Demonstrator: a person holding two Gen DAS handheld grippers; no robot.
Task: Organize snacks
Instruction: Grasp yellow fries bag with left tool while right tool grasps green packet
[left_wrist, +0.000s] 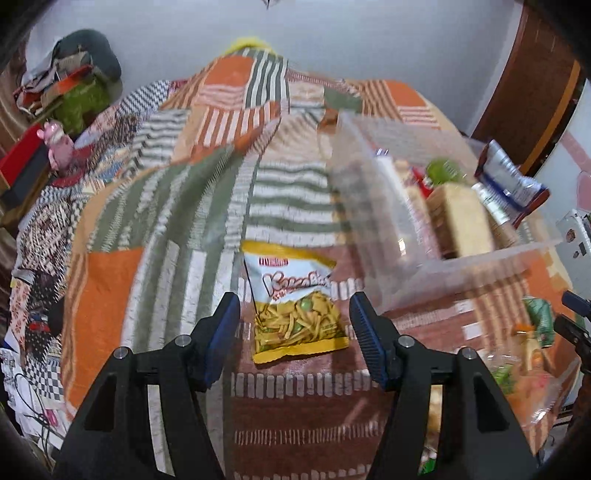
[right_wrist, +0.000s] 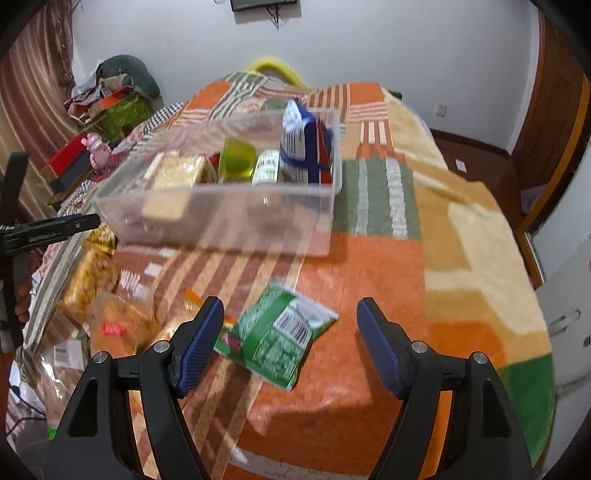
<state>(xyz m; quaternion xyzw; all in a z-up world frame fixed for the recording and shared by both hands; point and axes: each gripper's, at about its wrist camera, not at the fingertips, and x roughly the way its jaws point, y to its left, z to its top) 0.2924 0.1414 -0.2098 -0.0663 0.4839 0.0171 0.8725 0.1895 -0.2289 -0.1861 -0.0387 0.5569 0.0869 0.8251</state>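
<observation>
The left tongs (left_wrist: 293, 328) are spread wide, and nothing is held between them. Just past their tips, a yellow and white bag of stick snacks (left_wrist: 295, 301) is laid flat on the patchwork bed cover (left_wrist: 177, 206). The bag's long side is pointed away from the tongs, with the printed top at the far end and the yellow seam nearest. The name on it is too blurred to be read.

The right tongs (right_wrist: 290, 332) are spread wide too and are empty. A green and white snack packet (right_wrist: 277, 336) is seen flat on the orange part of the cover, between the two blue pads but not touched by them. It is turned at a slant, with its barcode side up and one corner pointed to the far right.

Farther back, a clear plastic box (right_wrist: 221, 218) is set on the bed. Inside it a blue and white bag (right_wrist: 301, 147) is stood upright at the right end, with a green jelly cup (right_wrist: 238, 158), a small white bottle (right_wrist: 266, 166) and a tan packet of crackers (right_wrist: 181, 171) beside it. Their lower parts are smeared by the box wall.

At the left, some golden-brown snack bags (right_wrist: 107, 306) are piled up, perhaps three, but they are blurred and partly cut off by the tongs.
</observation>
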